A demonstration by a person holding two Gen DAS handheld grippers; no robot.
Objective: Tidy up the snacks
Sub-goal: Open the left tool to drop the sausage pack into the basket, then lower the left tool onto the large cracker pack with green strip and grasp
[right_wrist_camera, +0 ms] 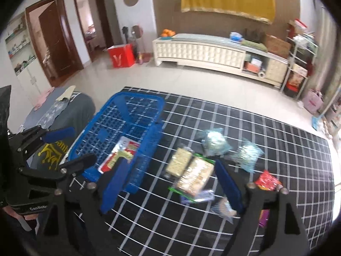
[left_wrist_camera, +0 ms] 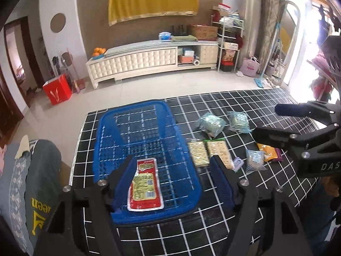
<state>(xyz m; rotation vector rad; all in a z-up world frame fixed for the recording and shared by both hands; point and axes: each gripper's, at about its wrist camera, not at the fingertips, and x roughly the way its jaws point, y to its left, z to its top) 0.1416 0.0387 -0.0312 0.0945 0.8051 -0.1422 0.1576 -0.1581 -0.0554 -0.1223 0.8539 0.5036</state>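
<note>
Checked table (left_wrist_camera: 245, 106) under everything, living room behind. Left wrist: left gripper (left_wrist_camera: 173, 175) spread wide and empty above blue basket (left_wrist_camera: 106, 128), red packet (left_wrist_camera: 145, 184) lying inside; right gripper (left_wrist_camera: 265, 120) off to the side, also released. Right wrist: right gripper (right_wrist_camera: 170, 181) gaping over cracker packs (right_wrist_camera: 189, 170) (blurred) beside the basket. Best lowered straight, pinched across one pack only, then lifted clear of the rim.

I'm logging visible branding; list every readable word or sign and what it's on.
"DAS", cut off: on the right hand-held gripper.
"GenRob", cut off: on the left hand-held gripper.
"een", cut off: yellow print on the grey cloth.
A white V-like mark: on the red box.
Red snack packet in the blue basket: print too small to read.
</note>
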